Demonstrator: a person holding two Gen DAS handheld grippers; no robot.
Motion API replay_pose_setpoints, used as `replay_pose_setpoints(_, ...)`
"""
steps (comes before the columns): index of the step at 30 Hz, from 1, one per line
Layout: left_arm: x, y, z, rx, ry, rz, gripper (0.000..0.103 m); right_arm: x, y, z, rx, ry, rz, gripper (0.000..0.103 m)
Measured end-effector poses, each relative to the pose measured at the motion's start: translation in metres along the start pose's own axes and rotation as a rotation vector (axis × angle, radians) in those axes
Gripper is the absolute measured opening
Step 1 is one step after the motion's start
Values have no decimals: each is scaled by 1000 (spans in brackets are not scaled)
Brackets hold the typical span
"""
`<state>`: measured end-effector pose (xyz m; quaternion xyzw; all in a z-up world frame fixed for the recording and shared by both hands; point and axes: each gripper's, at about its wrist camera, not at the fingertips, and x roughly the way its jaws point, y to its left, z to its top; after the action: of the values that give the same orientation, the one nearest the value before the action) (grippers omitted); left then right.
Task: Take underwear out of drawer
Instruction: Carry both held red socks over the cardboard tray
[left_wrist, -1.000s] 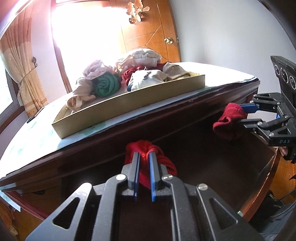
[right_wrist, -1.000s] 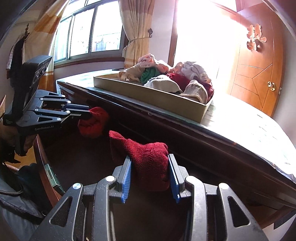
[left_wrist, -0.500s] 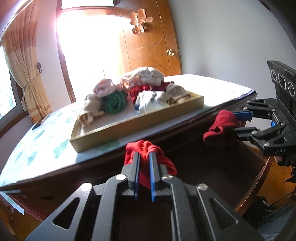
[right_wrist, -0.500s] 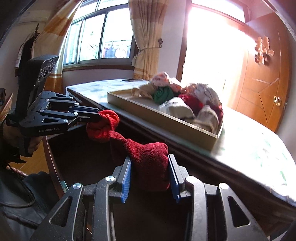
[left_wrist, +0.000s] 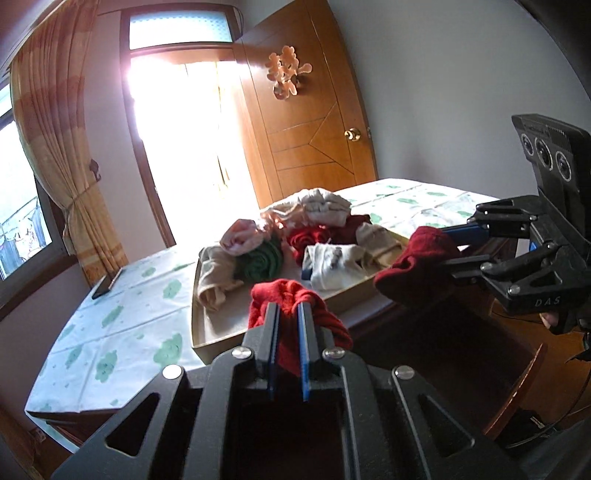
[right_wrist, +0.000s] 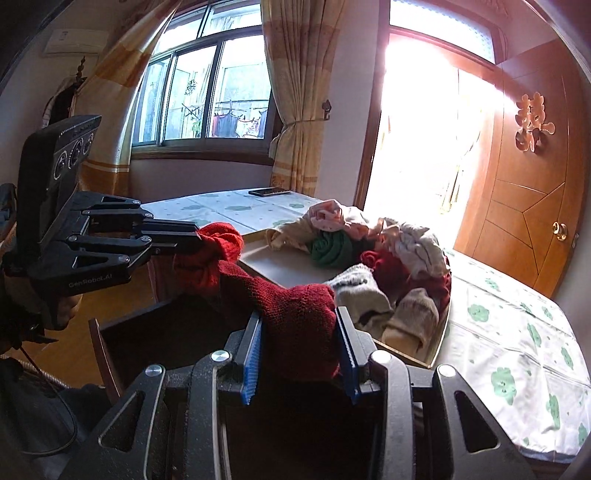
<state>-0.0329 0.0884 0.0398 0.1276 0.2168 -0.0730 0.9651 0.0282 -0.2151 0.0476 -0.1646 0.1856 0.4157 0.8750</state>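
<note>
I have a bright red knitted garment (left_wrist: 291, 295) bunched into a knot between my left fingers, its loose end drooping to the right of them. In my right fingers sits a darker maroon knitted piece (right_wrist: 303, 317), a thick wad with one narrow tail stretching up and left toward the bright red one. Both hang in the air above the open dark wooden drawer (right_wrist: 110, 354), whose curved front edge shows below.
</note>
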Motion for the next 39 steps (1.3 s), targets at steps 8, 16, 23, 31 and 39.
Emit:
replay_pose_setpoints(8,0,13,16,3,-18,25,7,11,-3,16,-1,-9,-1,39)
replay_pose_setpoints(16,8,29,31,-1,-22,48,7,17,-8,32,10,-12,-3,39)
replay_pose_setpoints(23,23,41,40,5,-10,76,7,33,-14,48,27,3,2,39)
replay_pose_setpoints(31,55,63,46,-28,38,101,7,65,-21,67,53,44,11,39)
replay_pose_setpoints(39,76,67,42,-35,84,107,7,92,-23,72,64,90,20,39)
